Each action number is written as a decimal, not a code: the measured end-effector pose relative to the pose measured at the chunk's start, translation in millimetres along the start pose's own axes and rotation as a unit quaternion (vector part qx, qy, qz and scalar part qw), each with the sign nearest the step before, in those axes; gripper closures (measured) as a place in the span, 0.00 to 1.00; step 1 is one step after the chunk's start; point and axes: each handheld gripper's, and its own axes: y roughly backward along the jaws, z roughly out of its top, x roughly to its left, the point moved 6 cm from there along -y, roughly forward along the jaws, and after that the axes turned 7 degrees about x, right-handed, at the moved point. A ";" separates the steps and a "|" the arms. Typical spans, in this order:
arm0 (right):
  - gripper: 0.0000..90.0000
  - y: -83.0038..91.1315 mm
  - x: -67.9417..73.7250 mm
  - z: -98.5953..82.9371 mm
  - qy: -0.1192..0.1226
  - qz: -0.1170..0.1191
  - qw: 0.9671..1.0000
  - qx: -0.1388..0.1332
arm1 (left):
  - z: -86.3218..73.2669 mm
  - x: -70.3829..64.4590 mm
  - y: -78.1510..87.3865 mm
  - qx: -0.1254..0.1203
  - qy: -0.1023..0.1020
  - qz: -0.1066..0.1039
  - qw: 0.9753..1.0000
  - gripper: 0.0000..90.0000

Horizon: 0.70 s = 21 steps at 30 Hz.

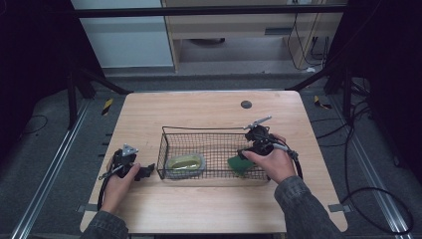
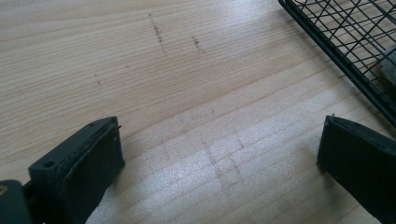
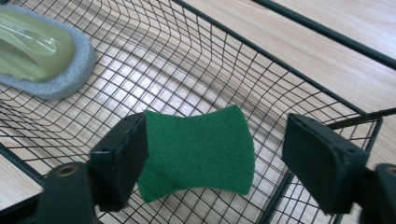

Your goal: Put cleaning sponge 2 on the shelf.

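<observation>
The green scouring pad [image 3: 198, 154] lies in the wire basket [image 1: 166, 144] at its 4 o'clock corner, probably just let go: the right gripper [image 3: 215, 158] has its fingers apart around it. The left gripper [image 2: 219, 163] idles at 9 o'clock, fingers apart over bare bench [image 2: 140, 70].

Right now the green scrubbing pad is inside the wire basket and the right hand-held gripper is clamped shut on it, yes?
Not quite. The green scrubbing pad is inside the wire basket, but the right hand-held gripper is open: in the right gripper view one jaw touches the pad's edge and the other stands clear of it.
</observation>
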 end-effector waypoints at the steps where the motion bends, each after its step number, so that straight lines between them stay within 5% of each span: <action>1: 0.20 0.3 -0.4 0.3 0.001 0.001 1.000 -0.003 | 0.0 0.0 0.0 0.000 0.000 0.000 1.000 0.00; 8: 0.08 7.1 -4.4 3.9 -0.004 0.006 0.999 -0.043 | 0.1 -0.1 -0.1 -0.001 0.001 0.000 1.000 0.00; 15: 0.07 18.0 -10.8 3.1 -0.004 0.006 0.997 -0.075 | 0.1 -0.1 -0.1 -0.001 0.001 0.000 1.000 0.00; 21: 0.11 30.6 -29.6 -5.5 -0.019 -0.015 0.995 -0.102 | 0.1 0.0 -0.1 0.000 0.000 0.000 1.000 0.00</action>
